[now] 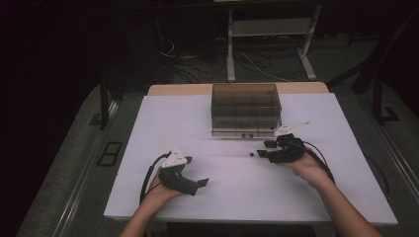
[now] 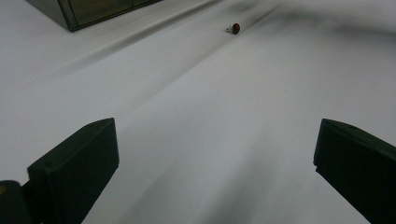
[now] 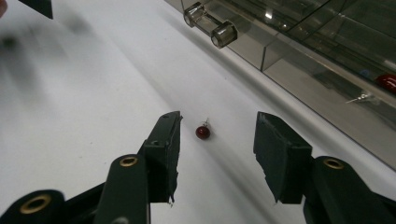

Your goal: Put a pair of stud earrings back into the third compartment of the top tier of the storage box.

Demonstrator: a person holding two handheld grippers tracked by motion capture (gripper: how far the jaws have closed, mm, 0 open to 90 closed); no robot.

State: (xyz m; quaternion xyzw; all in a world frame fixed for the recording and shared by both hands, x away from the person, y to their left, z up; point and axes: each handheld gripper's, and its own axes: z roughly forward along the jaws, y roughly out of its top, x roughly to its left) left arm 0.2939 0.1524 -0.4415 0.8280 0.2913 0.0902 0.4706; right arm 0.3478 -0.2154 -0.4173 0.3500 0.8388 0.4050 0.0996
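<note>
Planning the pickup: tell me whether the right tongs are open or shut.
Open. The right tongs stand with jaws apart, the red bead lying untouched between them.

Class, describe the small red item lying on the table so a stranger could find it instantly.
Start at the smoky clear box at the back of the white table. Just in front of it, ahead of the open right tool, lies a red bead. It is a tiny round dark-red ball with a short metal pin, loose on the table.

Dark red round bead (image 3: 202,132) on my plain white table (image 1: 197,128).
My grippers' jaws are matte black; the clear plastic drawer box (image 1: 245,108) is smoky grey-brown.
</note>
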